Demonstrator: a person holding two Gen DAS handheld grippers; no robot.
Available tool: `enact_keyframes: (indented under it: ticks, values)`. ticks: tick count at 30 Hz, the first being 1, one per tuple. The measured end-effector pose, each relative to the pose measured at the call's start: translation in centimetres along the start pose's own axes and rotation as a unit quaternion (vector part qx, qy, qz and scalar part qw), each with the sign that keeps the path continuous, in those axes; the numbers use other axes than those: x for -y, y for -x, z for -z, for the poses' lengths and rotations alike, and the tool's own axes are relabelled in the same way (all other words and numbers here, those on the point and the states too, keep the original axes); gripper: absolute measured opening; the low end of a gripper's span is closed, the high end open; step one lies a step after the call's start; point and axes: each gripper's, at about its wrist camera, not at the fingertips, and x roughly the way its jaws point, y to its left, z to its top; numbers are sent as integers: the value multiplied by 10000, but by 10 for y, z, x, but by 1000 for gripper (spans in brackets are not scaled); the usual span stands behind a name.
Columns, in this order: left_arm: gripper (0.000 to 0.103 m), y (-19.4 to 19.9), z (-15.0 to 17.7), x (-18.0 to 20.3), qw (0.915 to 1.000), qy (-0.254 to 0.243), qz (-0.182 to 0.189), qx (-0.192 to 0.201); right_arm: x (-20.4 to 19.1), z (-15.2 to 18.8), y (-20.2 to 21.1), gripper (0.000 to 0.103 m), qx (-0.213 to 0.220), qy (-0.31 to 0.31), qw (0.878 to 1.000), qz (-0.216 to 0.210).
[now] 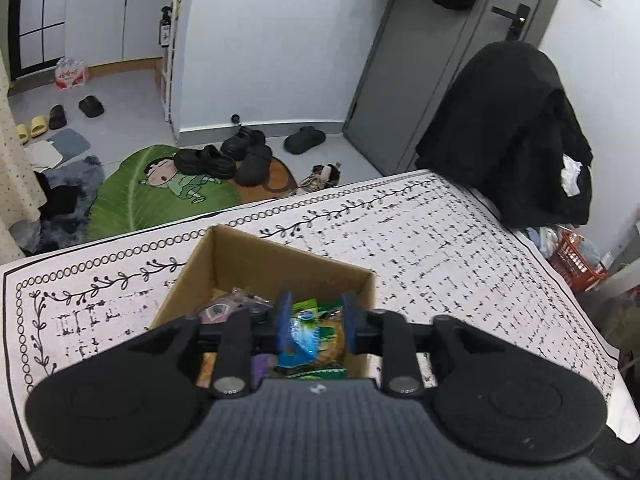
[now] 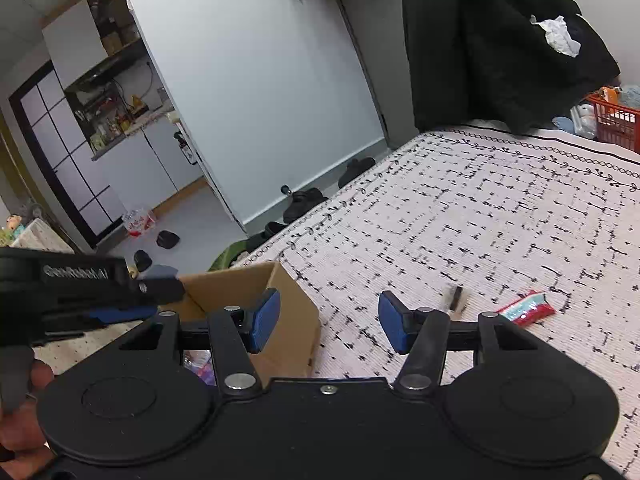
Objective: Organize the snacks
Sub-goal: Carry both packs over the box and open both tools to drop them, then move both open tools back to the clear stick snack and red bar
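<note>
A desk covered by a white cloth with black dashes (image 2: 480,200) is seen. An open brown cardboard box (image 1: 248,264) of snack packets (image 1: 320,336) is set on it. The left claw (image 1: 316,320) is held released above them. The right claw (image 2: 328,320) is parted, empty. A red wrapped snack (image 2: 526,309) is left on the cloth.

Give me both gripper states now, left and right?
Left gripper: fingers apart over the cardboard box, blue snack packet between them, not visibly pinched.
Right gripper: open, empty, above the tablecloth.
</note>
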Motion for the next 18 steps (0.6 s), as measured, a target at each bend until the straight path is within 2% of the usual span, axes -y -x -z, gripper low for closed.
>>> enact_keyframes:
  ticks: [2,3,5,8,12,14,18]
  values:
    - [54,3,2,3,10000,-47,-40,67,2,0,1,54,-50,-18,10000,25]
    - [60,4,3,4,9999,-72,-85,88,3,1,2,55,-64,-29,10000,46]
    - [78,4,3,7,9998,-106,-125,66,6,0,4,55,-75,-43,9999,86]
    - [89,5,4,10,9997,-140,-214,-40,11,0,10,57,-57,-50,9999,151]
    - [93,9,5,14,9994,-226,-270,-46,20,-3,15,61,-16,-91,9997,223]
    - [101,11,5,15,9992,-260,-314,-5,25,-4,17,63,-8,-94,9996,251]
    - [103,16,2,14,9991,-209,-357,114,34,-4,20,67,2,-120,9992,370]
